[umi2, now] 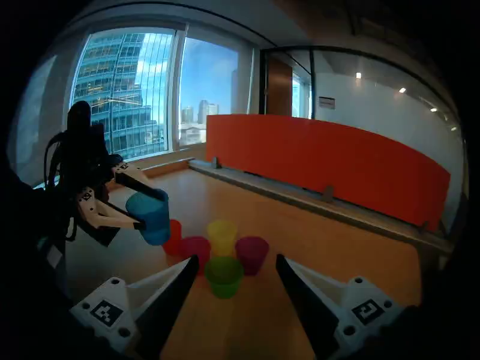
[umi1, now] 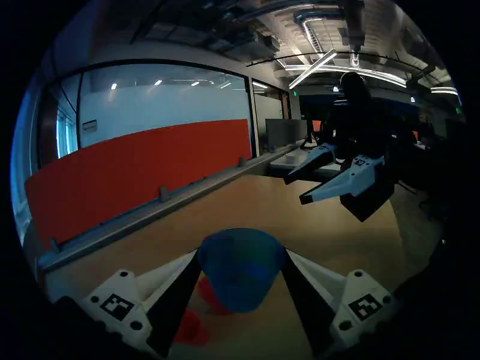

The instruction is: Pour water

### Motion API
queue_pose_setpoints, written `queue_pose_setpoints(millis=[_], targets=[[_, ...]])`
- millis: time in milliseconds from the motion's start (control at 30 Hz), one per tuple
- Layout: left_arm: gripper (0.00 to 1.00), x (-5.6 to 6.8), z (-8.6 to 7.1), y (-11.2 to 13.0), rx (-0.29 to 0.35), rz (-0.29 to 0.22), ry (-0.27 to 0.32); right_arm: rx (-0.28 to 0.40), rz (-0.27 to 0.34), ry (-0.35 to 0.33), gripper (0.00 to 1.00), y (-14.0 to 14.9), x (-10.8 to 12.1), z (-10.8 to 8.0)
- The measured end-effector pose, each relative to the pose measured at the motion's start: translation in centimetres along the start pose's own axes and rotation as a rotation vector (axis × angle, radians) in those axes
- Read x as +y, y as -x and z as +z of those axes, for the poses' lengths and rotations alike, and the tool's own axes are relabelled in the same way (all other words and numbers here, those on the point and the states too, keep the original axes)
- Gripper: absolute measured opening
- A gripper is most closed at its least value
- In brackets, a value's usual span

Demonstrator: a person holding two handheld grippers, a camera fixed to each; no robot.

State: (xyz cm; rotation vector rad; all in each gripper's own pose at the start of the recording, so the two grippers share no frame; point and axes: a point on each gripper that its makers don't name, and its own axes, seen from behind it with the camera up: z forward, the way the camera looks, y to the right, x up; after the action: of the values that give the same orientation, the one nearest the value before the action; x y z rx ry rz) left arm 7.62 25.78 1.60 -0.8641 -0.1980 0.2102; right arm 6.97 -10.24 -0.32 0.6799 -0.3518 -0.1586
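While in L tongs (umi1: 241, 255): blue cup (umi1: 240, 279).

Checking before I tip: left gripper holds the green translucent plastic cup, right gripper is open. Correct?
Wrong colour. The left gripper holds the blue translucent plastic cup; the green plastic cup stands on the wooden table before the open right gripper, as the right gripper view shows.

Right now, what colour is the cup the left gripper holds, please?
Blue cup; clearest in the right gripper view.

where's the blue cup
The blue cup is clamped in the left gripper above the table; in the right gripper view it hangs at left, beside the red cup.
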Motion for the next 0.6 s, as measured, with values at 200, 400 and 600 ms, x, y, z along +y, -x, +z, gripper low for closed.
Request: queue_pose_setpoints(millis=[200, 400, 600], targets=[[0.89, -1.6, -0.9, -1.1, 0.036, -0.022, -0.040, 0.001, 0.001, -0.008, 0.99, -0.1, -0.4, 0.4], [0.89, -3.0, -1.9, -2.6, 0.074, -0.030, -0.074, -0.004, -0.006, -0.013, 0.99, 0.1, -0.8, 0.8], [0.89, -4.1, -2.9, -4.4, 0.117, -0.029, -0.103, -0.012, -0.016, -0.018, 1.00, 0.5, -1.1, 1.4]])
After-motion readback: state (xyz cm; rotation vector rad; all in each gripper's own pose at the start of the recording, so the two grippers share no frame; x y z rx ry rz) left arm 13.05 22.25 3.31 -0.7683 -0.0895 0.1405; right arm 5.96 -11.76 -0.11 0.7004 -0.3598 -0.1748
